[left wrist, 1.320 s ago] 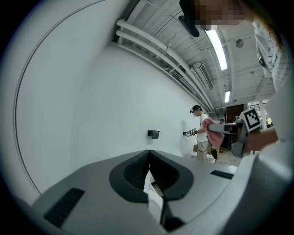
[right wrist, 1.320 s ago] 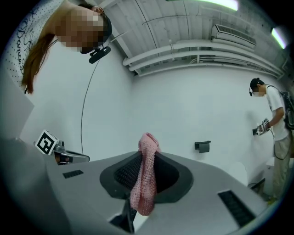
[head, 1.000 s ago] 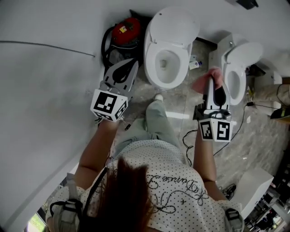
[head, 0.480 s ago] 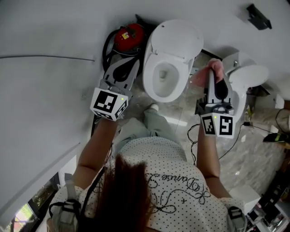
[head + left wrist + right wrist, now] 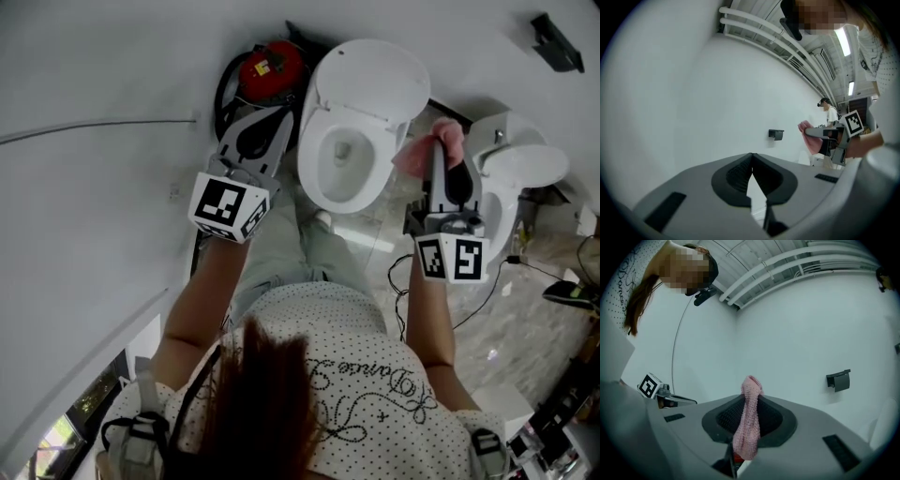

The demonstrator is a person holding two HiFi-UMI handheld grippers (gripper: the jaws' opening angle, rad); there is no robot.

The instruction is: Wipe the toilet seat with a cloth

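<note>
A white toilet (image 5: 352,141) with its lid up stands by the wall in the head view, its seat ring (image 5: 323,192) facing me. My right gripper (image 5: 437,141) is shut on a pink cloth (image 5: 431,150), held just right of the bowl. That cloth (image 5: 749,423) hangs pinched between the jaws in the right gripper view. My left gripper (image 5: 263,124) hovers left of the bowl, shut and empty; its jaws meet at the tips (image 5: 751,157) in the left gripper view, which faces a bare white wall.
A red canister with a black hose (image 5: 267,67) sits left of the toilet. A second white toilet (image 5: 511,183) stands to the right. A black holder (image 5: 839,379) is fixed on the wall. Cables (image 5: 398,281) lie on the marble floor. My leg and shoe (image 5: 323,225) stand before the bowl.
Both grippers have risen toward the toilet in the head view. The right one carried the pink cloth closer to the bowl's right side. The view has shifted so the toilets sit lower.
</note>
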